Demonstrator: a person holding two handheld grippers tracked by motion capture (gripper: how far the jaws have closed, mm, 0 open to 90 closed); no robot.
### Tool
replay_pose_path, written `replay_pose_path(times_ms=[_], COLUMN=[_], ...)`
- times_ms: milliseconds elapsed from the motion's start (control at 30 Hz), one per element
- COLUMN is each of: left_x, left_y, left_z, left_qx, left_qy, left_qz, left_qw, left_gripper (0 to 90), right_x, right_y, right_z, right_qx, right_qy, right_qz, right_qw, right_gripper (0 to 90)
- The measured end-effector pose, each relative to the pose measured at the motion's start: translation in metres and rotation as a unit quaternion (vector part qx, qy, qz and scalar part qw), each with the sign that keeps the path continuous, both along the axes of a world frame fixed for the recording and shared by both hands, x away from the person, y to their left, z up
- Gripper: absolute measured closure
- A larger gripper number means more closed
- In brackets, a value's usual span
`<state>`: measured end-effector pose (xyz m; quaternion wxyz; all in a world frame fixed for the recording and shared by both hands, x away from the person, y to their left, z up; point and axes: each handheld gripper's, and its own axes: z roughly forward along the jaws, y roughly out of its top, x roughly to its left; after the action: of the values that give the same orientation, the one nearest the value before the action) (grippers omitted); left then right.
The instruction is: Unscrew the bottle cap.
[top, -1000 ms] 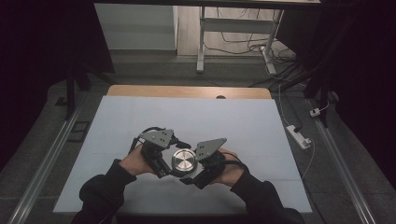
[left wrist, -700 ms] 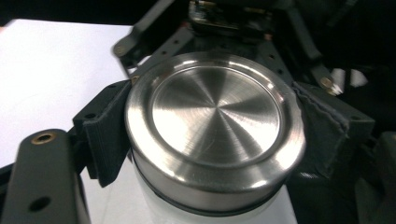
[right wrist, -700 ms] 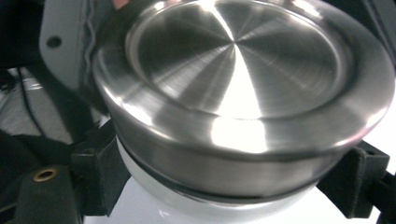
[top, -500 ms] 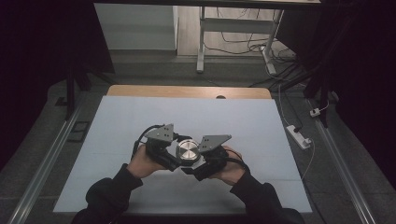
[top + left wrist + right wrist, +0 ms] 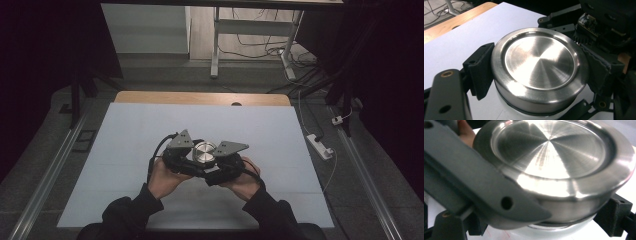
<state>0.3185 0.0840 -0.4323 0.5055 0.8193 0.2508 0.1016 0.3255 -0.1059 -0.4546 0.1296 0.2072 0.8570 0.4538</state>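
Two grippers on our round brushed-steel lid (image 5: 537, 71): left gripper (image 5: 536, 67) just clamped its rim, right gripper (image 5: 554, 202) gripping below it.

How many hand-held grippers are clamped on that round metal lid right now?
2. The left hand-held gripper grips the metal lid from its left side; the right hand-held gripper grips just below it from the right.

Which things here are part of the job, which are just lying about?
In the job: steel lid on a white jar; left claw gripping the lid; right claw lower on the jar.
Lying about: power strip; floor cables; table leg.
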Motion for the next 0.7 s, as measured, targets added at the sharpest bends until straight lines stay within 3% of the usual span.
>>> replay_pose_path(times_ms=[100,233,400,567,700], left_x=[0.001,0.002,0.002,0.003,0.005], left_y=[0.001,0.006,0.018,0.025,0.028], left_z=[0.000,0.006,0.013,0.012,0.008], left_qx=[-0.003,-0.005,0.008,0.022,0.023], left_qy=[0.004,0.002,-0.012,-0.019,-0.017], left_qz=[-0.005,-0.020,-0.056,-0.116,-0.167], left_qw=[1.0000,0.9998,0.9983,0.9928,0.9856], left_gripper=[16.9,8.1,3.4,3.6,4.3], right_x=[0.000,0.001,0.000,-0.002,-0.005], right_y=[0.000,-0.001,-0.003,-0.004,-0.003], right_z=[-0.001,-0.002,0.000,0.001,0.002], right_qx=[0.003,0.005,0.008,0.010,0.009], right_qy=[0.002,0.000,0.005,0.011,0.017], right_qz=[-0.001,0.010,0.034,0.077,0.117], right_qw=[1.0000,0.9999,0.9994,0.9969,0.9930], right_gripper=[14.7,14.7,14.7,14.6,14.7])
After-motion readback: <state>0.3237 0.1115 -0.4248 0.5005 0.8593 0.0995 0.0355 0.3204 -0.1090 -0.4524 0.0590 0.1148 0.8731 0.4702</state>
